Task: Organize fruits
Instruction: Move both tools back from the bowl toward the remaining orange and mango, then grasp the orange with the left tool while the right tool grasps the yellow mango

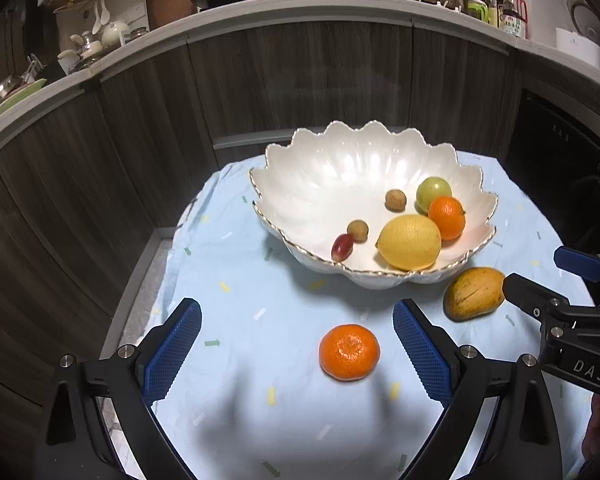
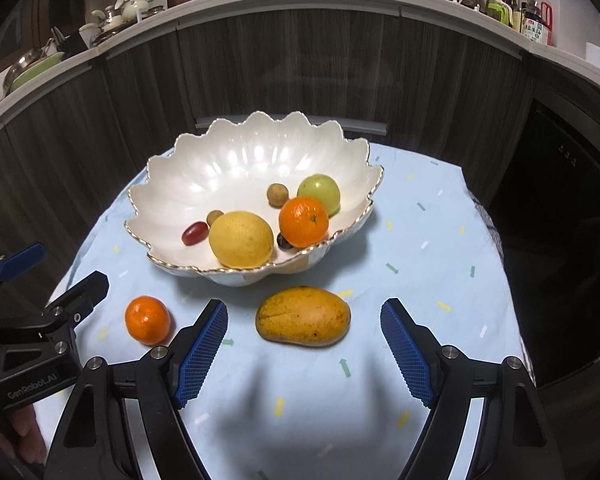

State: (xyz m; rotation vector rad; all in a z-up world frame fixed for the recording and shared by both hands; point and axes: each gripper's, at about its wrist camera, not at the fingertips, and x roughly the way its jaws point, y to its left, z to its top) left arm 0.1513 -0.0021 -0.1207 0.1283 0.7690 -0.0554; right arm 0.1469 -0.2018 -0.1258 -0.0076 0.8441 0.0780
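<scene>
White scalloped bowl (image 2: 172,184) at far centre of blue cloth (image 2: 440,240), holding lemon (image 2: 241,239), tangerine (image 2: 303,222), green fruit (image 2: 320,192). Left gripper (image 1: 297,350) jaws apart, framing loose tangerine (image 1: 349,352); right gripper (image 2: 304,350) jaws apart, framing mango (image 2: 303,316) near front edge.

Overhead light glares on the bowl (image 1: 364,168) and throws soft shadows of the fingers (image 1: 172,354) onto the cloth (image 1: 260,280). Fisheye bends the edges, where corners darken; the clutter at the back looks perhaps slightly soft.
</scene>
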